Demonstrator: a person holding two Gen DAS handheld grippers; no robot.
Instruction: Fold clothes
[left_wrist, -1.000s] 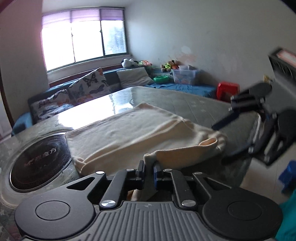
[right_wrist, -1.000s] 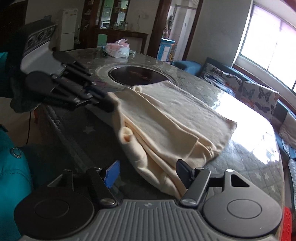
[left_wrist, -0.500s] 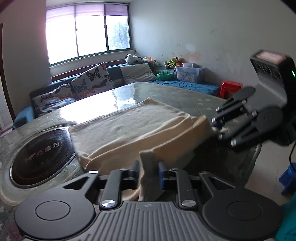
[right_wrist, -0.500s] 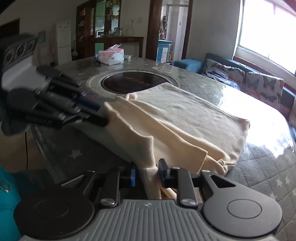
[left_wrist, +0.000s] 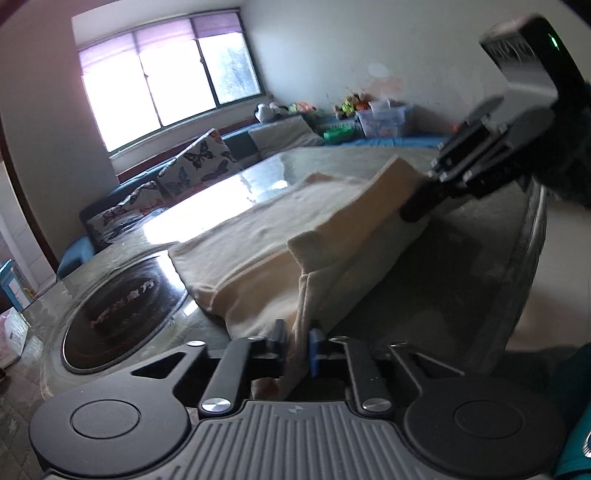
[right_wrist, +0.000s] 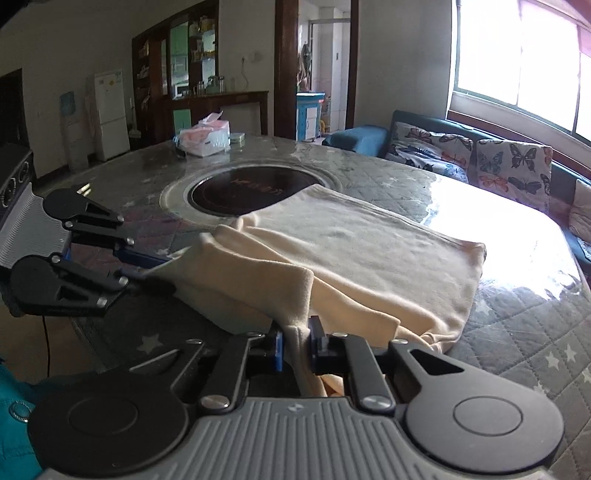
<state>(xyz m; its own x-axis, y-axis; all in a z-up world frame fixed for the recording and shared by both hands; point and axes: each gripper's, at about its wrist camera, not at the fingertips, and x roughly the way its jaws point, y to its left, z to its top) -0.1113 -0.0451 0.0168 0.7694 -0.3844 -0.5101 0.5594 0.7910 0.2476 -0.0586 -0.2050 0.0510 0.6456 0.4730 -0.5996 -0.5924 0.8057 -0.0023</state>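
- On the round quilted table, near its front edge: cream garment spread flat, far part lying beside the dark inset cooktop.
- Left gripper: jaws pinched on a raised fold of the garment's near edge; cloth rises between the fingers.
- Right gripper: likewise clamped on cream cloth, near hem lifted off the table.
- Near edge held up between both grippers, stretched taut; rest of garment stays on the table.
- Left wrist view only: window, toys and a clear storage bin along the far wall.
- Right wrist view only: tissue pack on the far side of the table, white fridge, doorway.
- Both views: butterfly-print cushions on a blue sofa.
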